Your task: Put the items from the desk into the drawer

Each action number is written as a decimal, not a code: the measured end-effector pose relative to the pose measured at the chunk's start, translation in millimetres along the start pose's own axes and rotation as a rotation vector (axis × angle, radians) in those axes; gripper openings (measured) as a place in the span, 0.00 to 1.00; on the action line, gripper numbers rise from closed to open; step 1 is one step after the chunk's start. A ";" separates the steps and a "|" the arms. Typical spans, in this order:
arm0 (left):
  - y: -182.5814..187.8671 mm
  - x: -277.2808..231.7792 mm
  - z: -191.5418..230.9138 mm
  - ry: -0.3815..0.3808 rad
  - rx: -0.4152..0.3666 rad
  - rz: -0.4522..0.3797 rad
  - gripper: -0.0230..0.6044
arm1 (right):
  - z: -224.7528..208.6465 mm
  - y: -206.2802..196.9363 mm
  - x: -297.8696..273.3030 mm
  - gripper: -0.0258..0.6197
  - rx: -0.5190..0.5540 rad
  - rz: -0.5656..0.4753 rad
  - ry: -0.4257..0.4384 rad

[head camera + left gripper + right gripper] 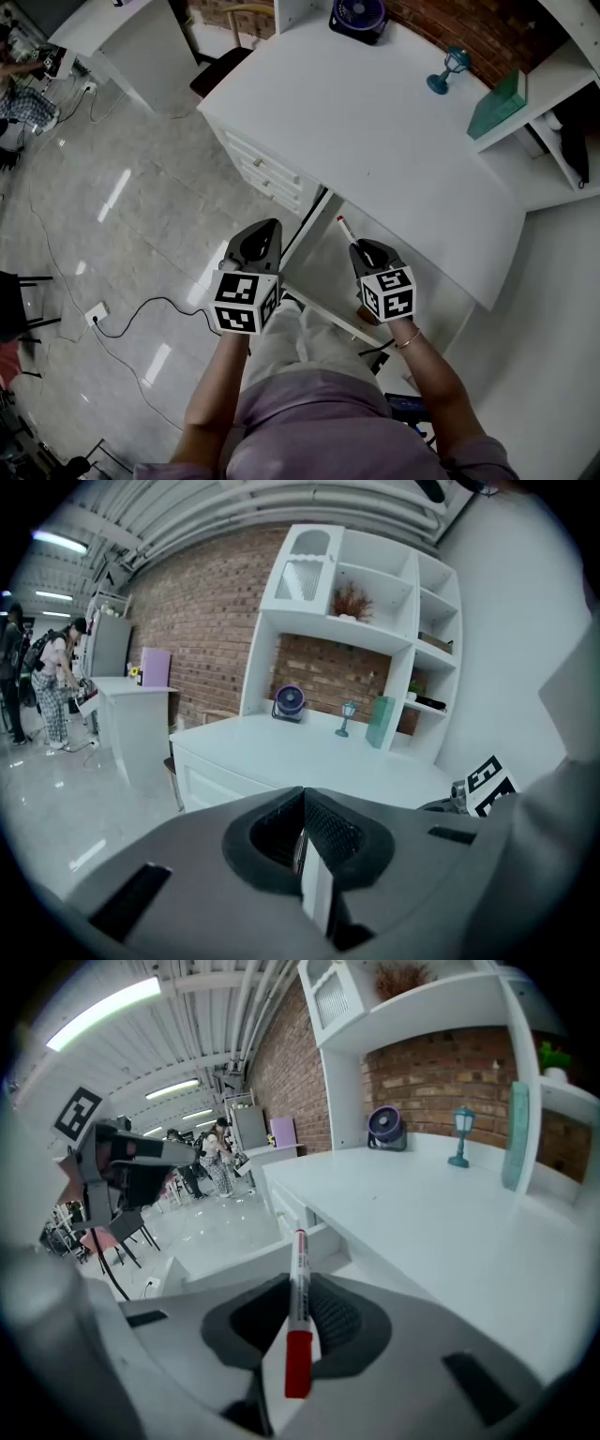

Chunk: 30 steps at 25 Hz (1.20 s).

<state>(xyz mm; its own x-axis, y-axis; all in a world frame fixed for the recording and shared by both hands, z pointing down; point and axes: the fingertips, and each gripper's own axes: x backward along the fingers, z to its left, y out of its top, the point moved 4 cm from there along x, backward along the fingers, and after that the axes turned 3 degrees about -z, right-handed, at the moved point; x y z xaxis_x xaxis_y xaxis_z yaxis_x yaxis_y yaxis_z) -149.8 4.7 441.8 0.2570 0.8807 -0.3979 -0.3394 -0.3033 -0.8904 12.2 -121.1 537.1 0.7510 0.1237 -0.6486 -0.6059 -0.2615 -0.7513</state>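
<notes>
A white marker with a red cap [298, 1283] is clamped between the pads of my right gripper [300, 1309], cap end toward the camera, the other end pointing away. In the head view the marker [344, 229] sticks out ahead of the right gripper [360, 247], above the open white drawer [319, 269] under the desk's front edge. My left gripper [269, 228] hovers at the drawer's left side. In the left gripper view its jaws [302, 810] stand together, and I see nothing held between them. The drawer's wall [267, 1265] shows just beyond the marker.
On the white desk [375, 131] stand a dark fan [357, 17], a small blue lamp [453, 67] and a teal box [497, 103] by the shelf unit. A drawer stack [267, 175] sits at the desk's left. Cables [150, 305] lie on the floor.
</notes>
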 end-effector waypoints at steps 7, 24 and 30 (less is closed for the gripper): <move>-10.1 8.0 9.3 0.046 0.034 0.007 0.03 | 4.2 -17.4 -18.0 0.15 0.024 0.067 0.023; -31.3 17.0 16.1 0.105 0.070 0.038 0.03 | 13.5 -48.5 -59.1 0.15 0.088 0.181 0.074; -38.4 21.2 18.7 0.122 0.083 0.051 0.03 | 15.2 -59.4 -67.8 0.15 0.098 0.223 0.060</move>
<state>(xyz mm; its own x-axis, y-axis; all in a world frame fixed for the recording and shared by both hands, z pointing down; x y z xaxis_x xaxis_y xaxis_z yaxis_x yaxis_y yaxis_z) -148.2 41.9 471.7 0.3436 0.8130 -0.4702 -0.4267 -0.3108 -0.8493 -6.6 -99.4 623.9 0.6081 0.0155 -0.7937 -0.7789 -0.1816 -0.6003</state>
